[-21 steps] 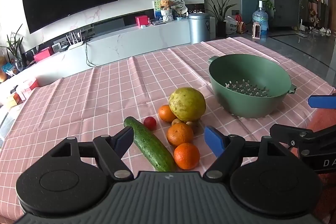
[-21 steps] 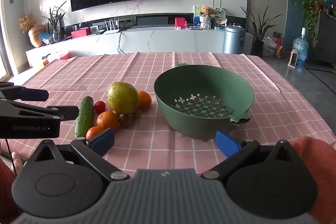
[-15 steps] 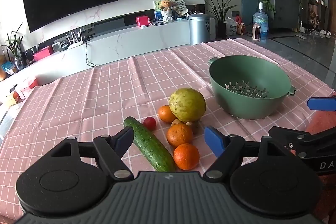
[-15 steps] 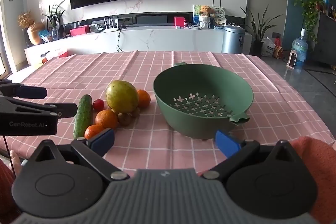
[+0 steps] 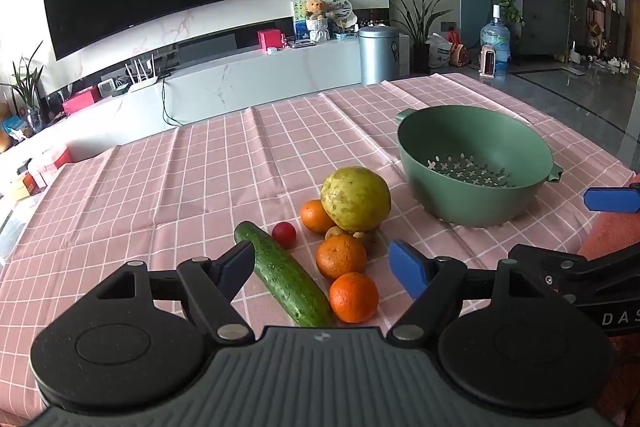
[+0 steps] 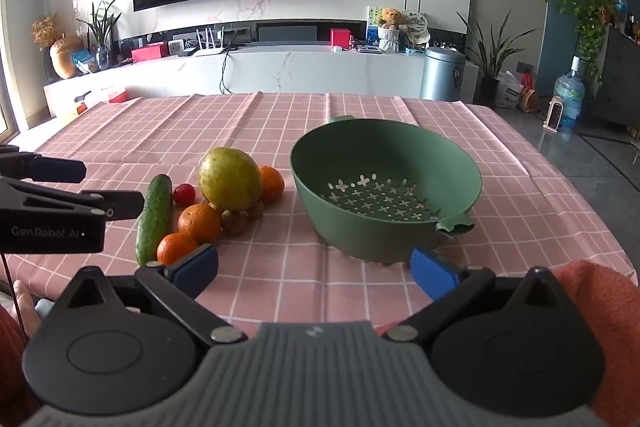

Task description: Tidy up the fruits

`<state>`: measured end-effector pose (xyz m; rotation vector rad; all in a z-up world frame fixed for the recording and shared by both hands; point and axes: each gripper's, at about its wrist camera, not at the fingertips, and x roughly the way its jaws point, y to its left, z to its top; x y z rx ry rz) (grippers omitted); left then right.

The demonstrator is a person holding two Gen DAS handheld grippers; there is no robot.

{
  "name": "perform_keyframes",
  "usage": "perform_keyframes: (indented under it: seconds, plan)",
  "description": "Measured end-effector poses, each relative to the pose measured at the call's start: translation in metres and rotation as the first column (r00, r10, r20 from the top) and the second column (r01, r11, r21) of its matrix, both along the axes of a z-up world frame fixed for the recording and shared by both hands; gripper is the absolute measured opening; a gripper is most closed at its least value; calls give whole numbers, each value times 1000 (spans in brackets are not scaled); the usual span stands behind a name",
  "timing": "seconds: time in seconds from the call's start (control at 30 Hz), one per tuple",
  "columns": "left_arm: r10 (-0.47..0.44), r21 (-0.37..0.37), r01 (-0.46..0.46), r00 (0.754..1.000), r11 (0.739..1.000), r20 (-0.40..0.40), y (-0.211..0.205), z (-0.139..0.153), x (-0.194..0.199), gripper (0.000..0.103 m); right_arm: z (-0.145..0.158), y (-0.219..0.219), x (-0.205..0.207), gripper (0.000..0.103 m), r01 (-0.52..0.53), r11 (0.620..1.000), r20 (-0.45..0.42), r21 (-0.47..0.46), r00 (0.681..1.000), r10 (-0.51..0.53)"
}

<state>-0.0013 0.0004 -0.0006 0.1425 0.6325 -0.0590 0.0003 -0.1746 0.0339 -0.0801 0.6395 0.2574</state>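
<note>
- Pink checked cloth (image 5: pixel 192 187), creased in long folds, is covering the table in the left wrist view, and the fruit is sitting in a tight cluster in front of the left gripper (image 5: pixel 326 261).
- A bumpy dark green cucumber (image 5: pixel 286 277) is lying diagonally, with a small glossy red tomato (image 5: pixel 284 235) just beside its far end.
- Three dimpled round oranges (image 5: pixel 341 256) are lining up beside it, the middle one touching the small brown fruits (image 5: pixel 366 237) under the big yellow-green fruit (image 5: pixel 355 198).
- A smooth green colander (image 5: pixel 476 163) with cross-shaped holes is standing apart to the right, with bare cloth all round it.
- The left gripper's jaws are gaping wide, holding nothing and hanging short of the cucumber and the nearest orange.
- In the right wrist view, the right gripper (image 6: pixel 314 265) is hovering over bare cloth (image 6: pixel 304 279) near the table's front edge, its blue-padded jaws spread wide and empty.
- The colander (image 6: pixel 386 151) is sitting just ahead, with one small handle tab pointing toward the gripper.
- The cucumber (image 6: pixel 155 213), oranges (image 6: pixel 199 223) and big fruit (image 6: pixel 230 179) are resting to the left, the left gripper (image 6: pixel 80 195) reaching in beside them.
</note>
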Motion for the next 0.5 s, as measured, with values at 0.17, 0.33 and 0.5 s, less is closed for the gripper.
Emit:
perform_keyframes:
  seconds: [0.17, 0.33, 0.5]
  plan:
    - [4, -14, -4, 1000, 1000, -9, 1, 0, 0, 90, 0, 1, -1, 99, 1, 1000, -1, -5, 1000, -1]
    - [12, -23, -12, 1000, 1000, -22, 3, -1, 1, 90, 0, 1, -1, 99, 1, 1000, -1, -7, 1000, -1]
    - [9, -21, -10, 1000, 1000, -24, 3, 0, 2, 89, 0, 1, -1, 99, 1, 1000, -1, -8, 1000, -1]
